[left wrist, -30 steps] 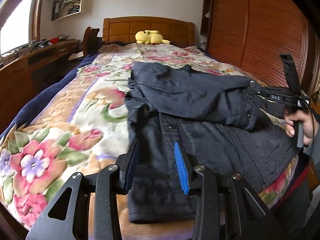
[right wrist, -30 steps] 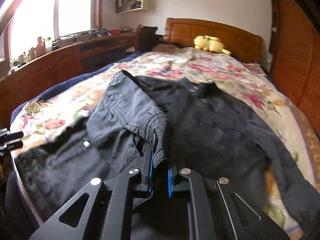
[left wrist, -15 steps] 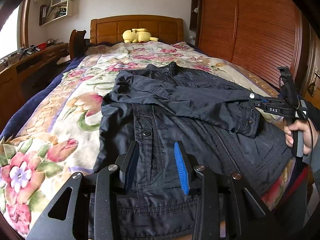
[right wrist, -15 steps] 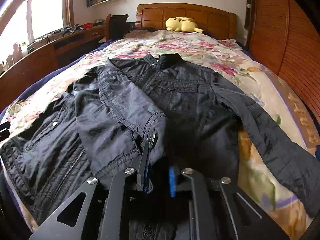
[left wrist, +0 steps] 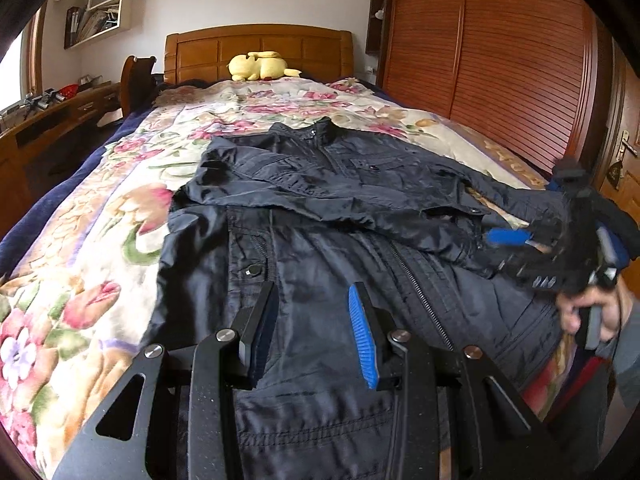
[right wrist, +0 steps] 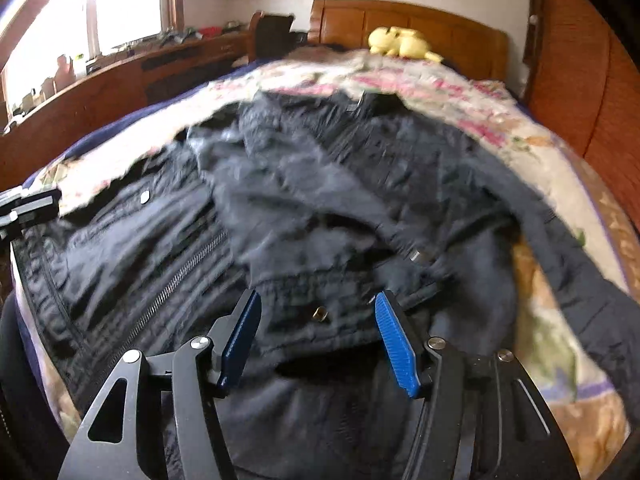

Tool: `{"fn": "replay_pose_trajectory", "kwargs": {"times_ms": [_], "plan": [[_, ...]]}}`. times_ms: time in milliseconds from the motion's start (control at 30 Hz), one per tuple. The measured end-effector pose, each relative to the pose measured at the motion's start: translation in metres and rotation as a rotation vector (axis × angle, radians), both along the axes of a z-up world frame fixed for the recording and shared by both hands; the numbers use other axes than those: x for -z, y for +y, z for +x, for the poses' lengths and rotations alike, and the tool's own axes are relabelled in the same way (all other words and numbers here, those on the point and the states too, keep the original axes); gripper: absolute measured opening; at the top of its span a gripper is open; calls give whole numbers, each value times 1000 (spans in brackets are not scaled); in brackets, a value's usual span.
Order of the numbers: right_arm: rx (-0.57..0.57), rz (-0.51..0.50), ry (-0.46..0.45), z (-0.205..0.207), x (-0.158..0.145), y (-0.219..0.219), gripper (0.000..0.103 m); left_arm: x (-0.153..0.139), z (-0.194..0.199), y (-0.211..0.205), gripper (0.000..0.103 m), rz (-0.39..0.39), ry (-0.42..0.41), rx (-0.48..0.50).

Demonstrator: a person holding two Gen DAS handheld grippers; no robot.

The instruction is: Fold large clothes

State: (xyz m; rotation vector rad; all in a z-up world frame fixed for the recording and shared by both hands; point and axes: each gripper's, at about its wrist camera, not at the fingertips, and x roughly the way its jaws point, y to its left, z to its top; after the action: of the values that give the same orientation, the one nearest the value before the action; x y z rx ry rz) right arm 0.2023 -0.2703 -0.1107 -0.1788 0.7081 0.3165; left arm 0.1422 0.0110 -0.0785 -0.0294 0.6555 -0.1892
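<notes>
A dark navy jacket [left wrist: 320, 240] lies front-up on the floral bedspread [left wrist: 100, 240], collar toward the headboard. One sleeve [left wrist: 360, 200] is folded across its chest. My left gripper [left wrist: 312, 300] hovers open over the jacket's lower front, with nothing between its blue pads. My right gripper [right wrist: 317, 300] is low over the folded sleeve's cuff [right wrist: 320, 312]. Its jaws are opening, and the cuff lies loose beneath the gap, untouched by the pads. In the left wrist view the right gripper appears blurred at the right edge, held by a hand [left wrist: 592, 312].
The jacket's other sleeve [right wrist: 580, 280] stretches out toward the bed's right side. A yellow plush toy [left wrist: 260, 66] rests against the wooden headboard [left wrist: 256, 48]. A wooden wardrobe [left wrist: 500, 60] stands on the right, and a desk [left wrist: 48, 120] runs along the left.
My right gripper sank toward the jacket, opened and let go of the sleeve cuff, which now rests on the jacket's front. My left gripper moved sideways over the jacket's lower front, still open.
</notes>
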Motion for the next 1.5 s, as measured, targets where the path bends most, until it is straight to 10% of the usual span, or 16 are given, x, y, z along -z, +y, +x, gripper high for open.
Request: {"fn": "replay_pose_trajectory", "kwargs": {"times_ms": [633, 1267, 1500], "plan": [[73, 61, 23, -22, 10, -25, 62, 23, 40, -39, 38, -21, 14, 50], [697, 39, -33, -88, -32, -290, 62, 36, 29, -54, 38, 15, -12, 95], [769, 94, 17, -83, -26, -323, 63, 40, 27, -55, 38, 26, -9, 96]]}}
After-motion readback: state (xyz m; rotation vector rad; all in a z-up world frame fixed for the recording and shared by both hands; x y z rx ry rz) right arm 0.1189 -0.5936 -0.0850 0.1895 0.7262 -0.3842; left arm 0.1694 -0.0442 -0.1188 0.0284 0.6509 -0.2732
